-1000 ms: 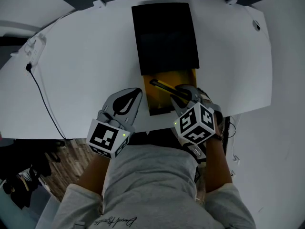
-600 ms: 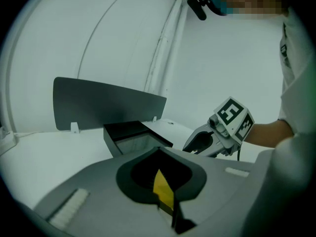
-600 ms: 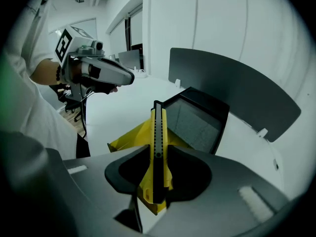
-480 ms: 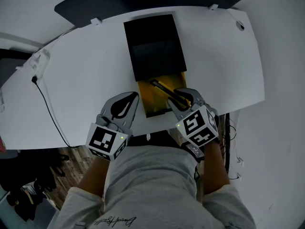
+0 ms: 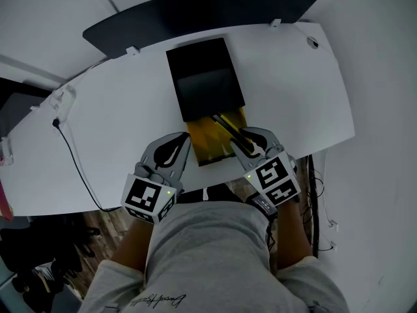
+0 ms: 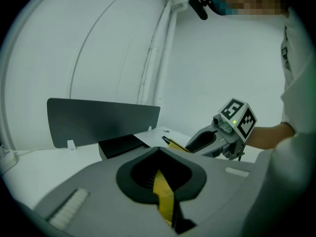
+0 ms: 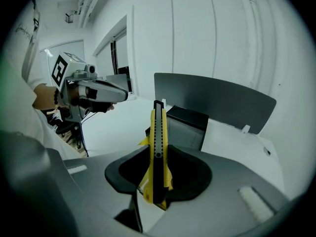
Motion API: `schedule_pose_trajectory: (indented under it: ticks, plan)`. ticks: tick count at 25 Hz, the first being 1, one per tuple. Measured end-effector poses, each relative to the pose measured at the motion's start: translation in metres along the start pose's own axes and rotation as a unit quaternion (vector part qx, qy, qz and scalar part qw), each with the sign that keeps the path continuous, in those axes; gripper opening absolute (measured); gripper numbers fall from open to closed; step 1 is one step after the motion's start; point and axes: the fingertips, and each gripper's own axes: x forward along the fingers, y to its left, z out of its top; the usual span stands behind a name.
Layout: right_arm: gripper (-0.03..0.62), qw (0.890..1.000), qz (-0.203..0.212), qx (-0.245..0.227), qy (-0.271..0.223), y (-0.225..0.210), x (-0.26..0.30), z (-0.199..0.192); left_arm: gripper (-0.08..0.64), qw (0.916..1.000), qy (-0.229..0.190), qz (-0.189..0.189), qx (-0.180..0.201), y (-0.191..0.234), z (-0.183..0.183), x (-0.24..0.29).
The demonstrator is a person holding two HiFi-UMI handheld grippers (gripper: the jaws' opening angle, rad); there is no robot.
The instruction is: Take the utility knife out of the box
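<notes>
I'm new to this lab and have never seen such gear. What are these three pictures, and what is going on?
No robot here: a person holds a two-jaw gripper in each hand. One picture comes from a camera on the person's head, looking down; the other two come from cameras riding on each gripper. On the white table lies a black box with its yellow tray slid out. The right gripper is clamped on a yellow utility knife. The left gripper shows a yellow strip between its jaws; whether it is gripped I cannot tell.
</notes>
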Motion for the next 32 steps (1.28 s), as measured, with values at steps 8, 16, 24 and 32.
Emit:
schedule_pose_trajectory:
  ticks: [8,16,24,32]
  plan:
    - [0.132,0.998,-0.006,0.02,-0.052,-0.001,-0.022,0.028,0.0,0.9996,-0.023,0.012,0.005,-0.002,0.02,-0.009]
    - [0.132,0.996,0.001,0.032,-0.079,0.012,-0.029,0.044,0.0,0.9993,-0.03,0.022,0.008,-0.003,0.028,-0.02]
    - [0.132,0.994,0.009,0.043,-0.097,0.017,-0.028,0.053,0.0,0.9994,-0.027,0.02,0.007,-0.004,0.028,-0.024]
    - [0.132,0.993,0.02,0.046,-0.105,0.023,-0.023,0.061,0.0,0.9994,-0.027,0.018,0.008,-0.004,0.03,-0.021]
